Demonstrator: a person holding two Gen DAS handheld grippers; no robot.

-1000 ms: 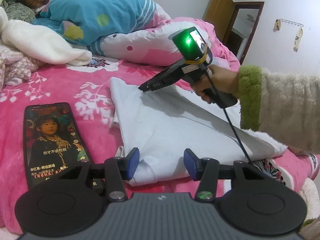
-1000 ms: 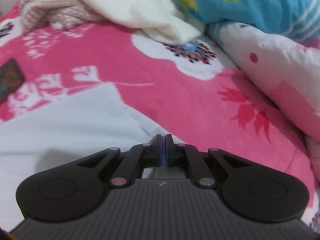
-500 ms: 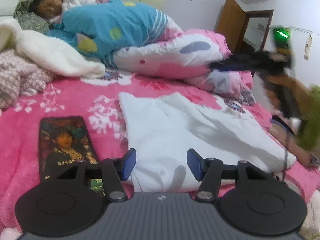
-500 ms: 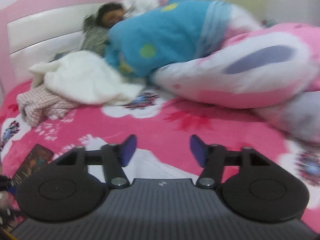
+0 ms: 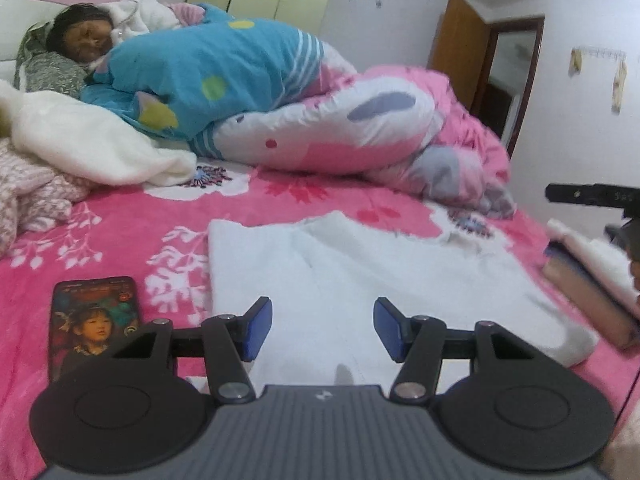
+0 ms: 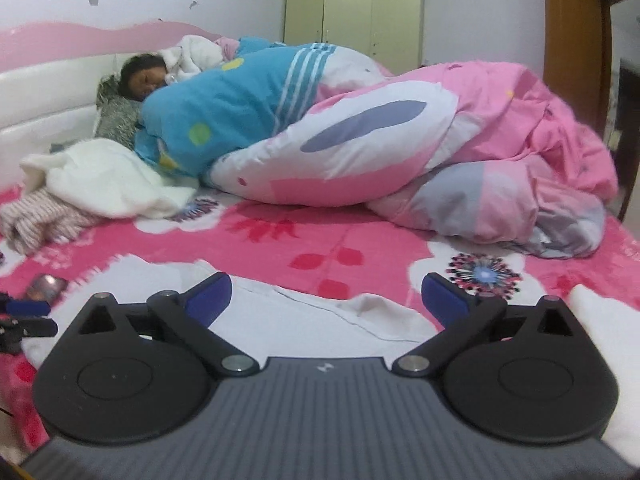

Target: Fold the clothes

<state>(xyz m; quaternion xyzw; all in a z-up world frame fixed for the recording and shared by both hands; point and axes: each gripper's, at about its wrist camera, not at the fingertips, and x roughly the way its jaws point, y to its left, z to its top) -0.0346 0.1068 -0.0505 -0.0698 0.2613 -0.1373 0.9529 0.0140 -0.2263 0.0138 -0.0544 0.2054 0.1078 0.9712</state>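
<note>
The white garment [image 5: 360, 264] lies spread flat on the pink floral bed [image 5: 120, 216], folded into a broad slab with a long crease running from its far edge toward the near edge. Its far edge is ragged and wavy, its left edge straight, and a rounded corner sticks out at about 4 o'clock in the left wrist view. The cloth looks soft and slightly fuzzy, plain white with no print.

The left hand-held gripper [image 5: 323, 330] hovers over the near part of the garment, blue pads spread about halfway, nothing between them and no contact that I can see. In the right wrist view the right hand-held gripper [image 6: 326, 300] is opening right now, jaws going wide, with nothing caught between them; the garment [image 6: 320, 312] sits below and beyond its fingers, a fold seam running across it.

A phone [image 5: 96, 320] with a lit screen lies on the bed at 9 o'clock of the garment, just beside it but apart. At 3 o'clock, a small stack of folded clothes [image 5: 592, 276] sits near the bed's edge. Off at 12 o'clock a person [image 5: 168, 64] lies under a blue and pink quilt [image 5: 360, 128], and a white fluffy blanket [image 5: 92, 140] sits at 10 o'clock.
</note>
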